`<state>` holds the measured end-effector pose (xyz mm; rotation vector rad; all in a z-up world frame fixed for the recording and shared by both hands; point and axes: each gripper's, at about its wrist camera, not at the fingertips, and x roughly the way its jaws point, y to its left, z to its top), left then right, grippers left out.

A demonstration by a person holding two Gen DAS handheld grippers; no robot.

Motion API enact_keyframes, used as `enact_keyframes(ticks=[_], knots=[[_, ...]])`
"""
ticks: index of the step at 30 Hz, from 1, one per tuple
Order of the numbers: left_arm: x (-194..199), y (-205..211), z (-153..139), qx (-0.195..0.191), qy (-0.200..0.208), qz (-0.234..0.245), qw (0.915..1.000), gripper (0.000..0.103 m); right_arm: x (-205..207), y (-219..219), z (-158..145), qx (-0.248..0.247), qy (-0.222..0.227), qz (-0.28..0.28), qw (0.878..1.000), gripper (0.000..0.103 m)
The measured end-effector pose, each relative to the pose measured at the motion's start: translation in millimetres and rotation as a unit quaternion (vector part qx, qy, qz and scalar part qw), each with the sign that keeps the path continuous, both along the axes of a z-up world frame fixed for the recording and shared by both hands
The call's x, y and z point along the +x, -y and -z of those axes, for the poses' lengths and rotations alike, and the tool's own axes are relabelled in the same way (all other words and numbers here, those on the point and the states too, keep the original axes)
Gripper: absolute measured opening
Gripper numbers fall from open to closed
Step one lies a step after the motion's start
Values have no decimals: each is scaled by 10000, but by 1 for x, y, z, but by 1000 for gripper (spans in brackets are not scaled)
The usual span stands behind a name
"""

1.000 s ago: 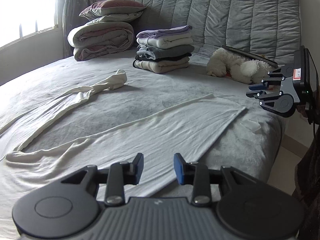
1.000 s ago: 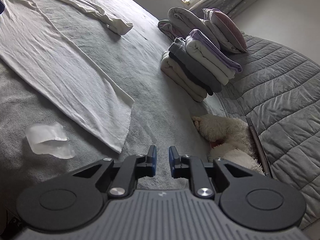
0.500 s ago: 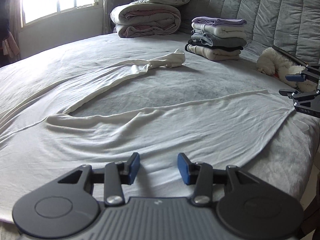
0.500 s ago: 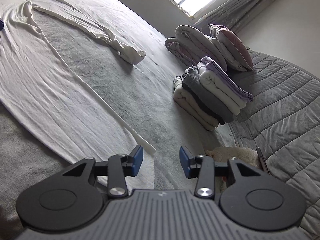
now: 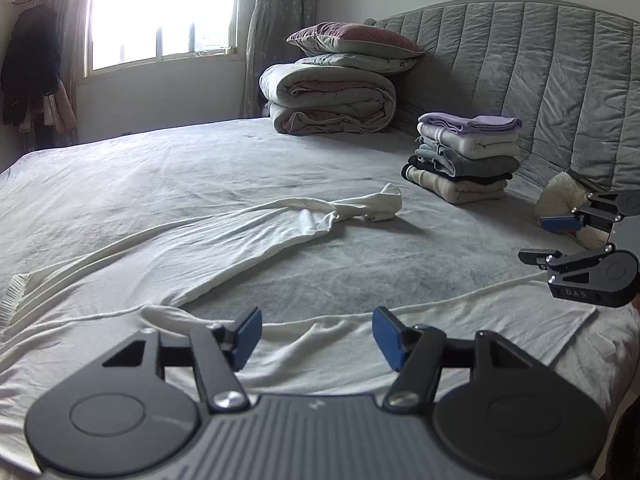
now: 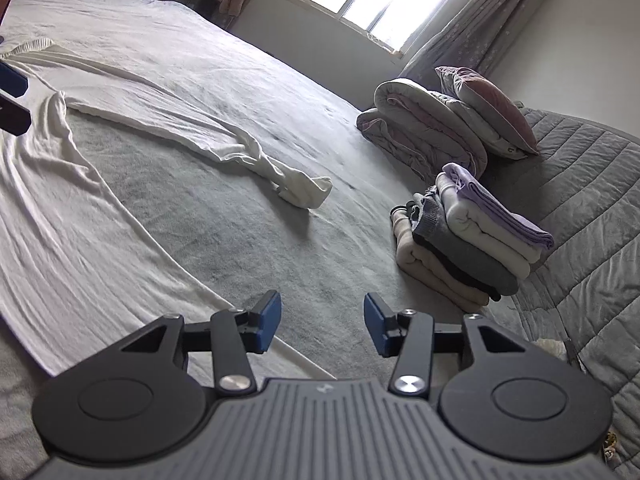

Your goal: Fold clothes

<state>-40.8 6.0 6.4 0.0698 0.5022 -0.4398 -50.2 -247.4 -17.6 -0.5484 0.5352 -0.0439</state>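
Garment (image 5: 248, 236): cream-white, plain. Bed cover (image 5: 400, 264): grey, plain. Headboard (image 5: 560, 80): grey, quilted in vertical channels. Folded pile (image 5: 466, 158): lilac on top, then cream, grey, black, beige. Top pillow (image 5: 356, 40): maroon and grey. Gripper pads (image 5: 248, 338): blue on black fingers.

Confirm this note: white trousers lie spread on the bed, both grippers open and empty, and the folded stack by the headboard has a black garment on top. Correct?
Not quite. In both wrist views the top of the folded stack is a lilac garment, not black; a dark one sits lower down. The rest stands: white trousers spread out, left gripper and right gripper open, empty.
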Motion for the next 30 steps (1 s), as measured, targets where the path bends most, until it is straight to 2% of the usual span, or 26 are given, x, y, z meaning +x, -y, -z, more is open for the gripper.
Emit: enact_keyframes(ticks=[6,10,11,14,23,25,27,30], knots=[[48,-31,-2,-394,1,-597,9974,66,47,-9,-17,716,-33,288,9970,49],[88,-55,5,-716,-72,-1141,9909,64,88,-12,-18,1307,-192,225,9910,49],[97,-59,7,-755,-99,-1245,9893,64,99,-13,-16,1419,-235,193,9894,46],[118,-68,18,-735,-126,-1430,9869,60,129,-18,-9,1351,-252,101,9905,40],[145,-97,43,-570,-168,-1736,9830,60,209,-13,20,1037,-678,279,9919,35],[153,-102,47,-568,-230,-1807,9816,60,222,-7,25,990,-765,402,9913,25],[159,-105,49,-603,-302,-1842,9806,61,236,1,24,1034,-834,540,9897,8],[163,-109,53,-615,-390,-1853,9800,61,254,15,12,1187,-855,735,9865,2]])
